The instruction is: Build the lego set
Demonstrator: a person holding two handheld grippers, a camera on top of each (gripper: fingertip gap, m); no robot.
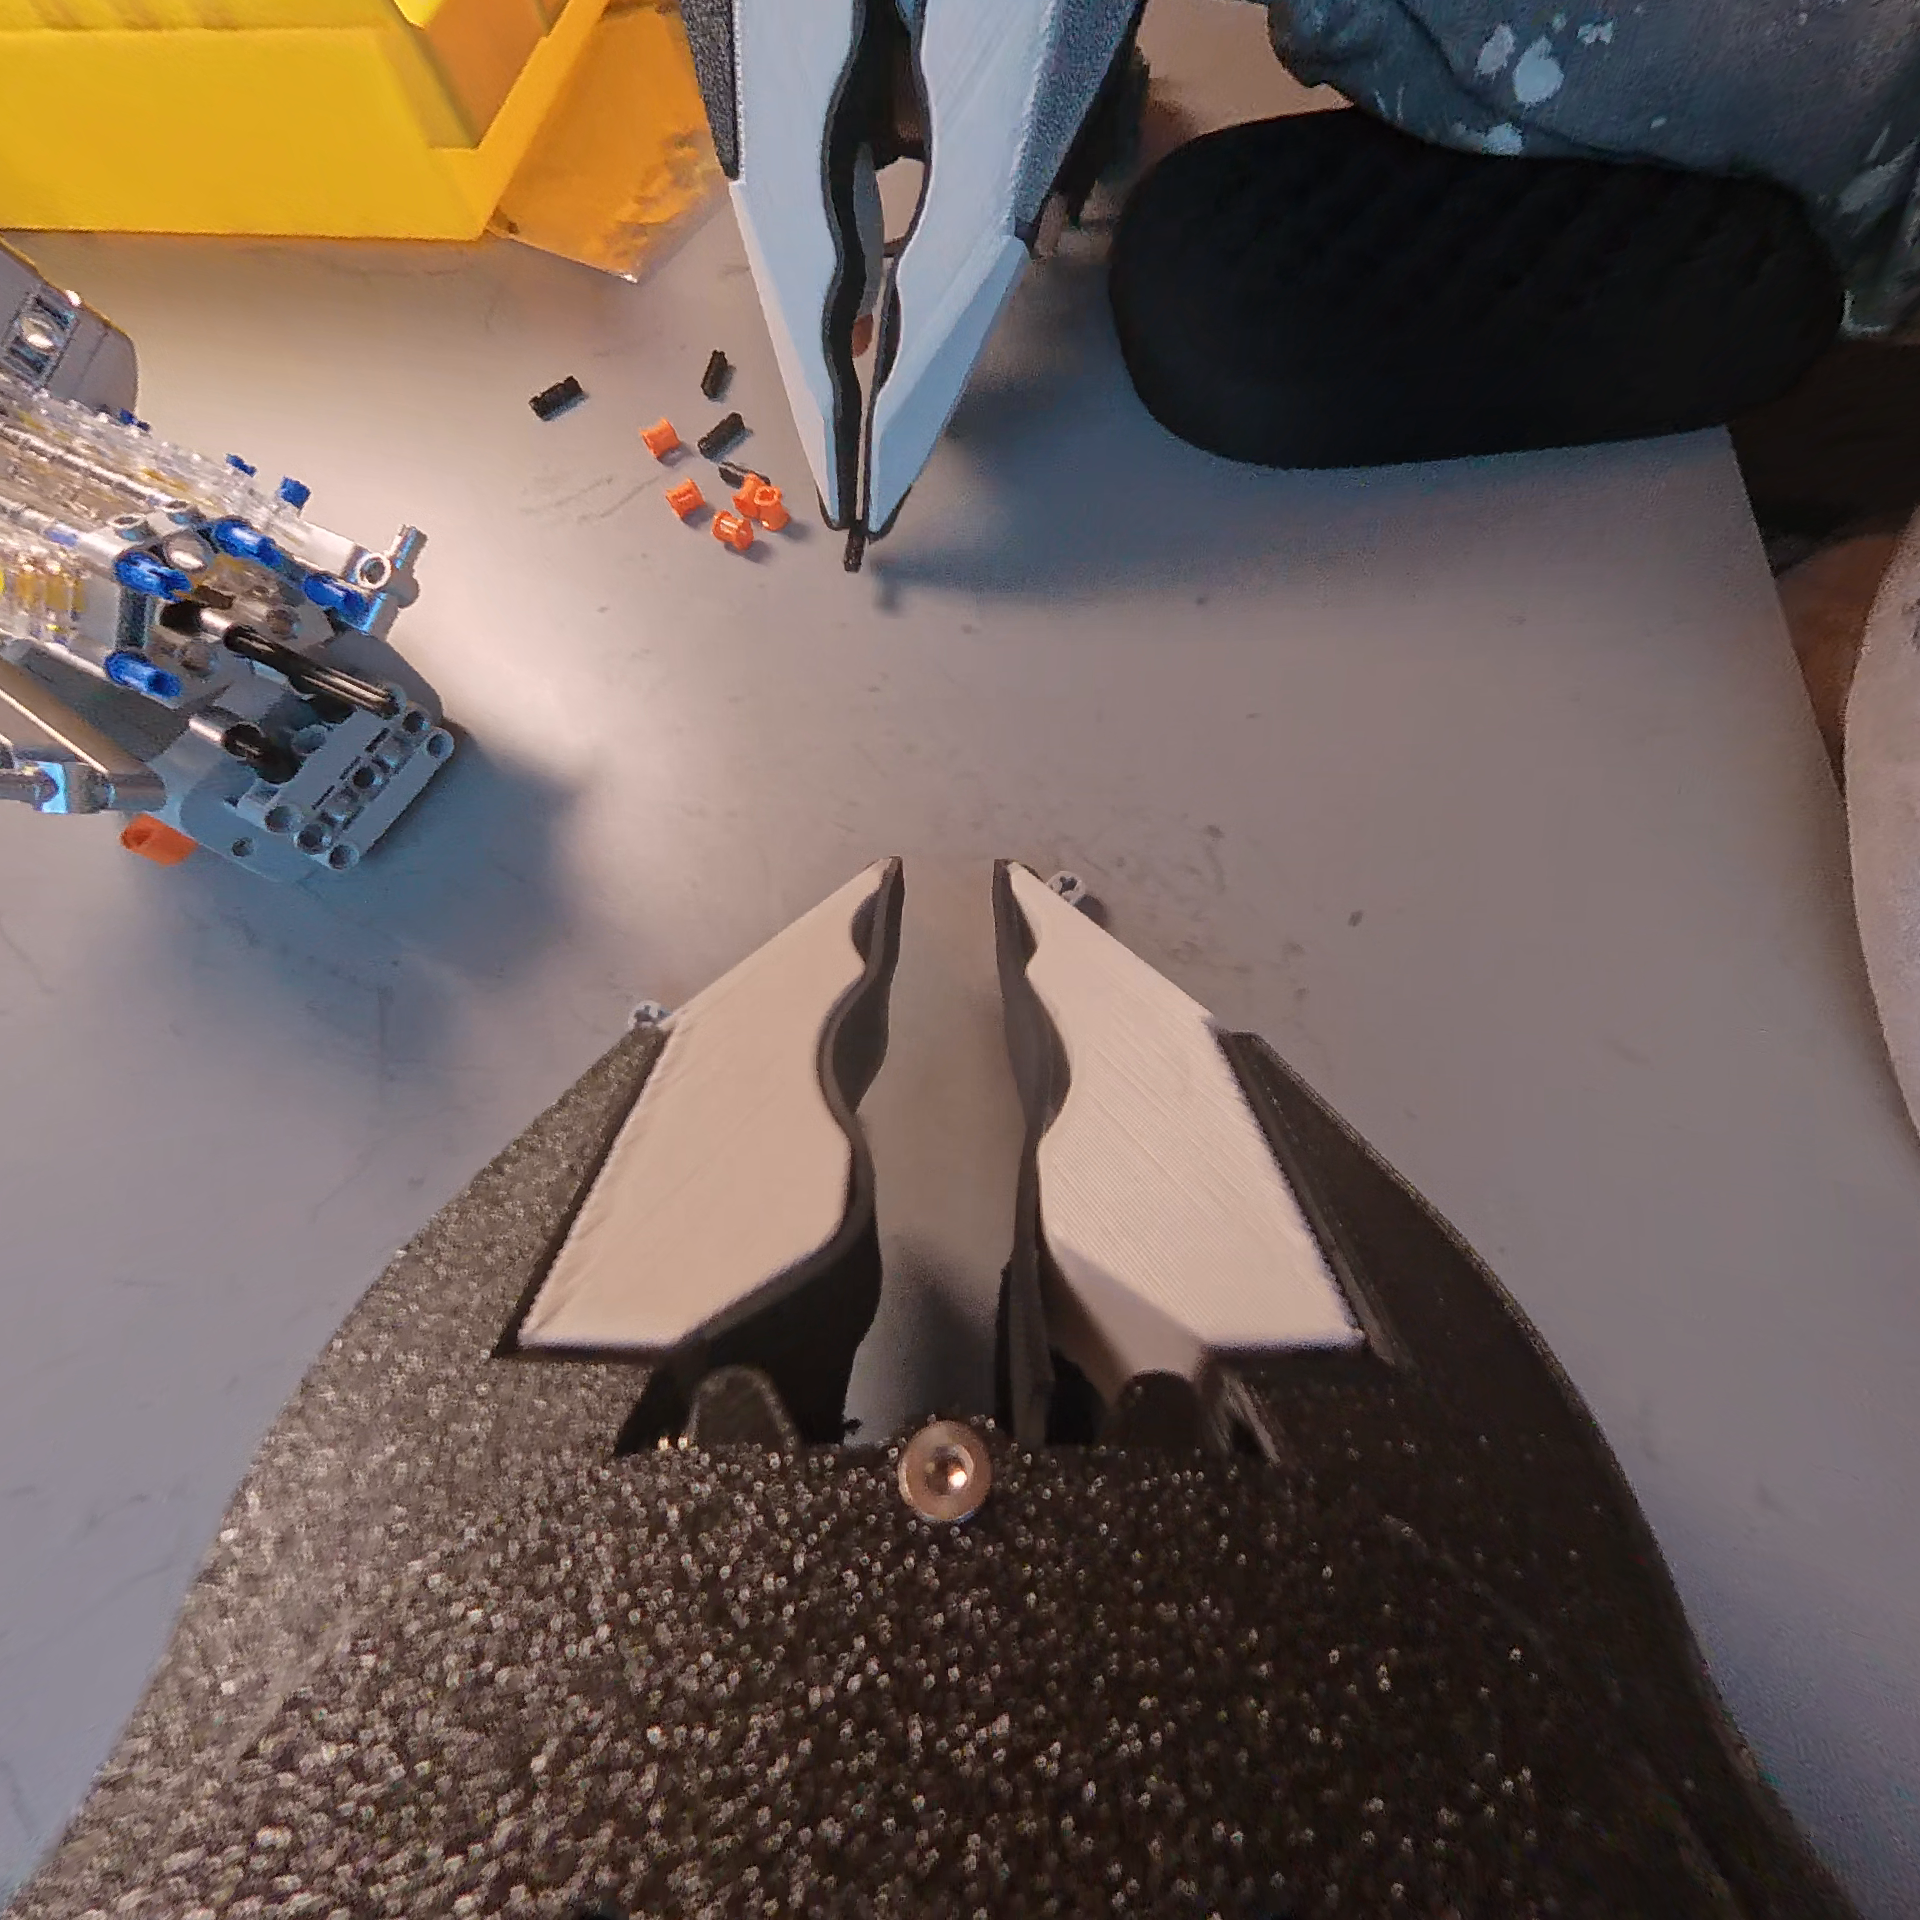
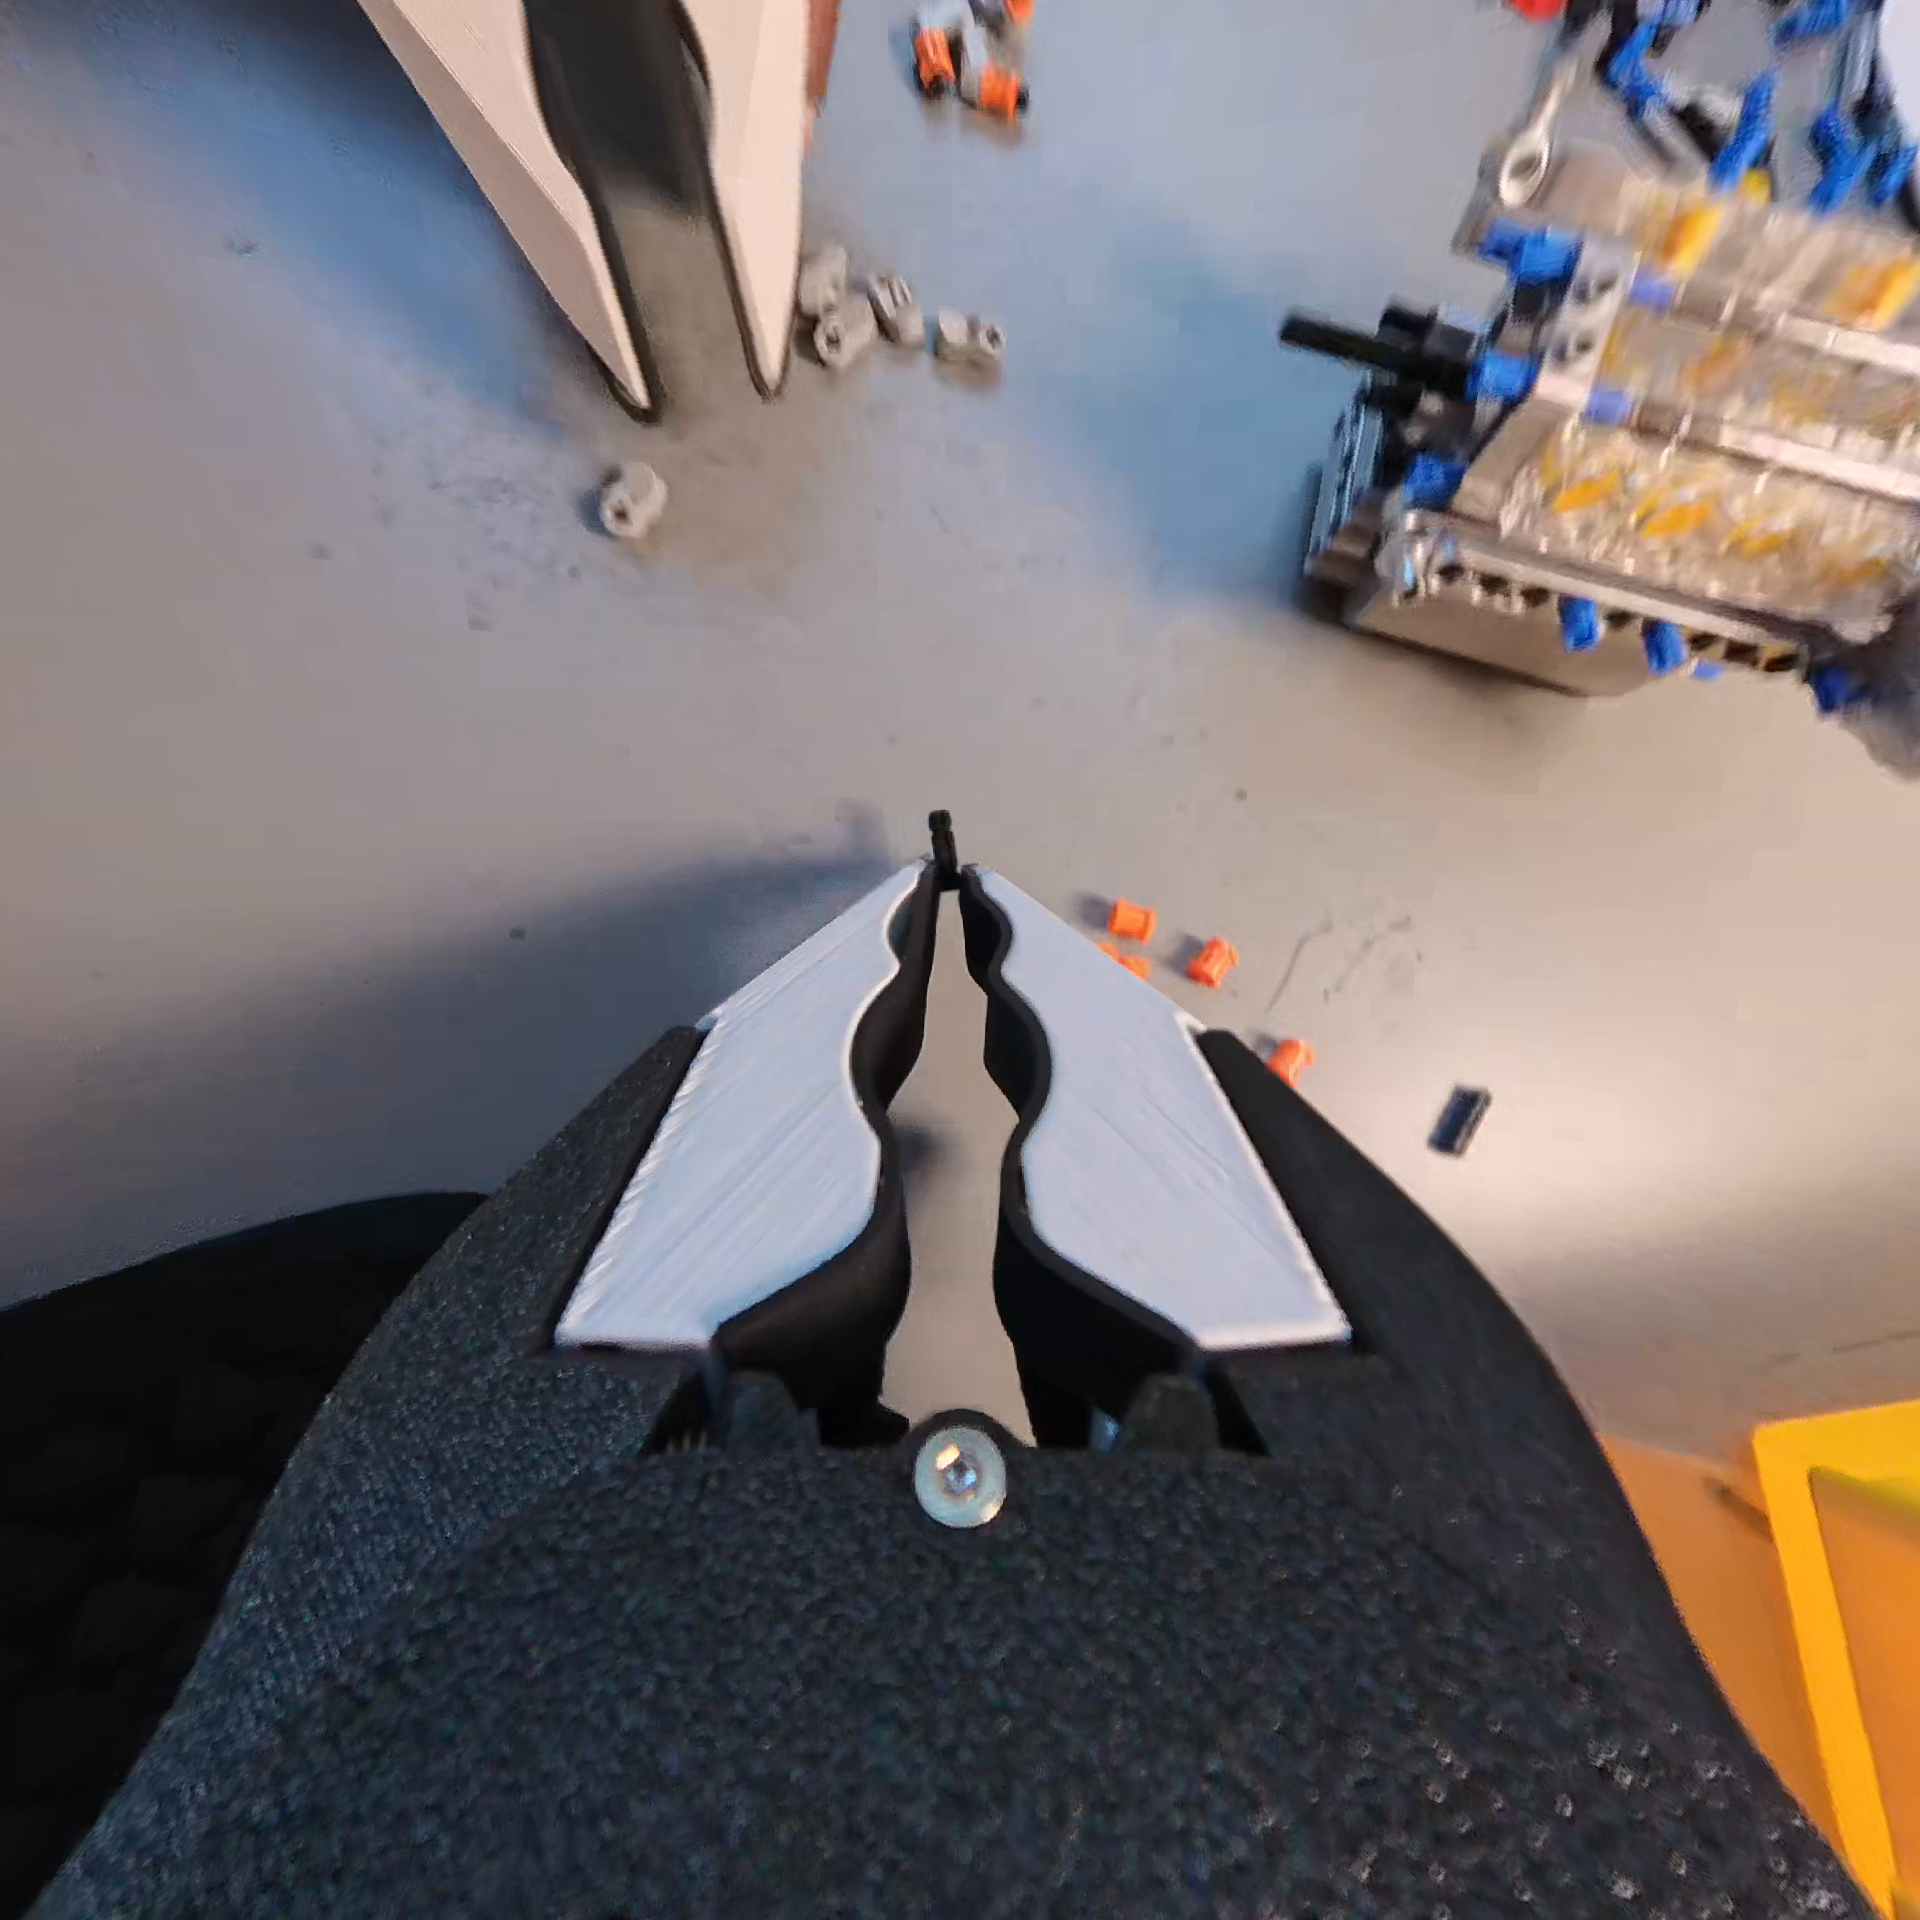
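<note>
The right gripper (image 2: 943,871) is pinching a black pin (image 2: 941,831) at its very tips, mid-worktop (image 2: 312,727) beside the orange bushes (image 2: 1130,921), so I'd be keeping that squeeze steady while the left gripper (image 1: 945,868) is hovering half-open, empty.

Two opposed wrist cameras, close above one shared grey tabletop (image 1: 1247,727).

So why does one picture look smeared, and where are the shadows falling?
Right wrist view: motion blur smears the brick model and loose grey pieces. Left wrist view: sharper, though wide-angle bending curves the table edge; the right gripper casts a soft shadow rightward.
</note>
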